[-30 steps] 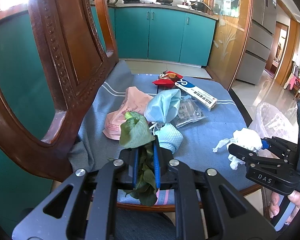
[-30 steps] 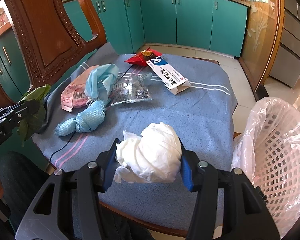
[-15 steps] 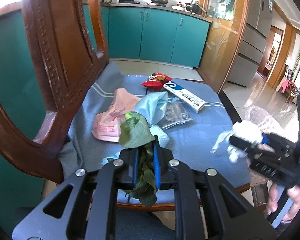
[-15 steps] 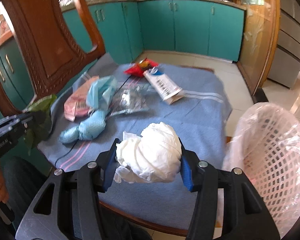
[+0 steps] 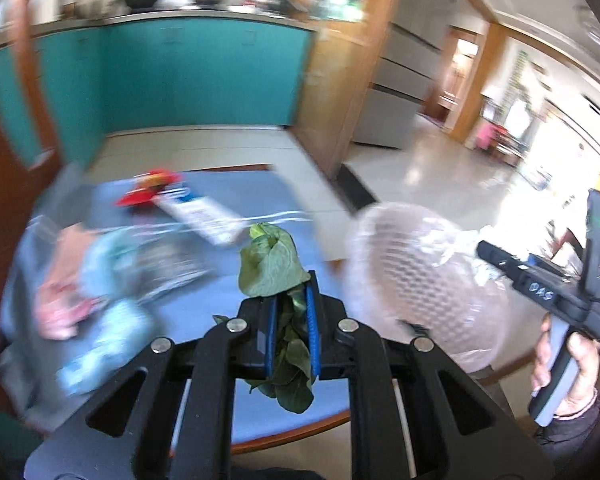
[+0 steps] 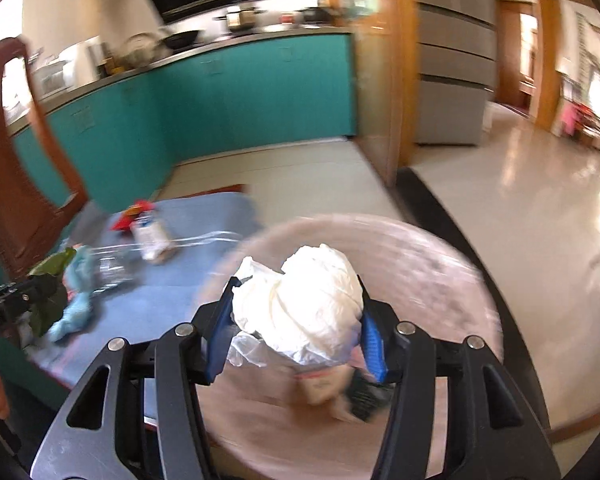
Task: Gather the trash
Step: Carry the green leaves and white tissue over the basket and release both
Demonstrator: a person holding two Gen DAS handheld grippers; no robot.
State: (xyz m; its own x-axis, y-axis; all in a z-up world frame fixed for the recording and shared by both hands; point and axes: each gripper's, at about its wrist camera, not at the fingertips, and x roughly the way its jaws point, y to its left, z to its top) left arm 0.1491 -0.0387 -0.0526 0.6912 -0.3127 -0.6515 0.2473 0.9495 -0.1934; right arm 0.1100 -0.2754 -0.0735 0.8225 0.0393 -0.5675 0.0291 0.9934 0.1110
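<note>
My left gripper (image 5: pixel 291 300) is shut on a bunch of wilted green leaves (image 5: pixel 270 266), held above the blue cloth near the table's right edge. My right gripper (image 6: pixel 296 300) is shut on a crumpled white tissue wad (image 6: pixel 300 300) and hangs over the open mouth of the pink mesh waste basket (image 6: pixel 440 280), which is lined with a clear bag. In the left wrist view the basket (image 5: pixel 420 280) stands right of the table, with the right gripper (image 5: pixel 512 266) over its far side. Some trash lies in the basket bottom (image 6: pixel 332 392).
On the blue tablecloth (image 5: pixel 236 320) lie a red snack wrapper (image 5: pixel 148 192), a white and blue box (image 5: pixel 196 210), a clear wrapper, a blue mask and a pink packet (image 5: pixel 64 300). A wooden chair back (image 6: pixel 12 168) rises at the left. Teal cabinets stand behind.
Both grippers swung right, off the table toward the basket. The tissue now hangs over the basket opening; the leaves moved to the table's right edge. Both grips stayed the same.
</note>
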